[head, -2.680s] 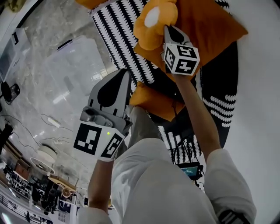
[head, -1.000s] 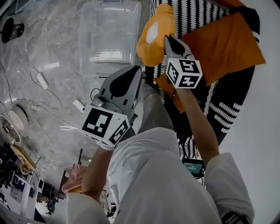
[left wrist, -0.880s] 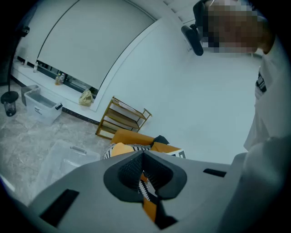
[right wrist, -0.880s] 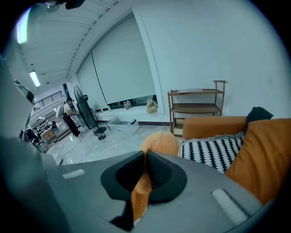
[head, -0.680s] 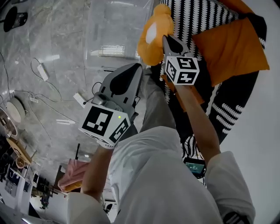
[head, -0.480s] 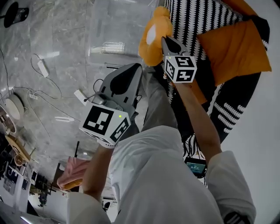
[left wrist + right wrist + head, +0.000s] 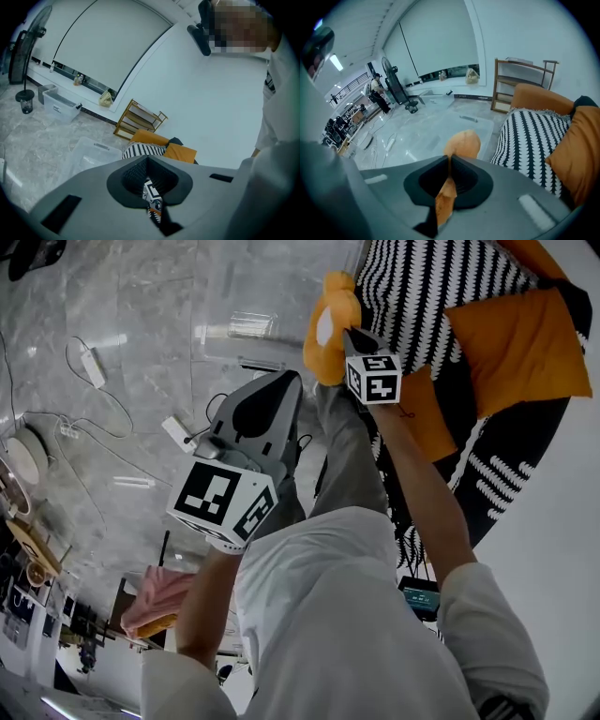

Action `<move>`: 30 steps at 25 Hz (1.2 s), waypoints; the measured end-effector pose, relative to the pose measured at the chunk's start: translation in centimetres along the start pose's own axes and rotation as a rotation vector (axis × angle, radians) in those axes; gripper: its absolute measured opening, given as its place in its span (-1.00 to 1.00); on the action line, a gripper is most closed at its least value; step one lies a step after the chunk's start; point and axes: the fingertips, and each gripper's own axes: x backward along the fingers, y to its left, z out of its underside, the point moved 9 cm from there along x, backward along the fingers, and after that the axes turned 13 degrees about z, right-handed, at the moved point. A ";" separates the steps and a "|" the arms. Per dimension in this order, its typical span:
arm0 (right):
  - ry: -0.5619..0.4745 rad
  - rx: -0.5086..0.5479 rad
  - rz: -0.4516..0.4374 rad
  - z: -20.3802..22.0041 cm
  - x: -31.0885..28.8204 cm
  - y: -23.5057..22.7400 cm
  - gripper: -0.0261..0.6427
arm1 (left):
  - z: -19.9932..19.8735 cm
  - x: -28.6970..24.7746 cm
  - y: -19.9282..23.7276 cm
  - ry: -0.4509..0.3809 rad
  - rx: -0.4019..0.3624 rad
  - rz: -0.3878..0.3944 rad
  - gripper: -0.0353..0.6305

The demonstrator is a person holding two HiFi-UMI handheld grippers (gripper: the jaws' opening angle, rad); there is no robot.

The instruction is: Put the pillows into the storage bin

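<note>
One clear storage bin (image 7: 272, 296). One orange plush pillow (image 7: 330, 320). One black-and-white striped pillow (image 7: 422, 282). Three plain orange pillows (image 7: 520, 334) show. One round black-and-white rug (image 7: 506, 474). Two grippers: the left gripper (image 7: 281, 381) and the right gripper (image 7: 347, 334).

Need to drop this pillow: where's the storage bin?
Head view, top centre: the clear storage bin sits on the marble floor, left of the striped cushion, just beyond the orange pillow clamped in the right gripper.
</note>
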 end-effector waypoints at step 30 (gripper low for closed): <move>0.051 -0.062 0.087 4.4 4.3 -0.6 -0.57 | 0.7 1.1 -1.5 0.057 -0.023 0.070 -0.87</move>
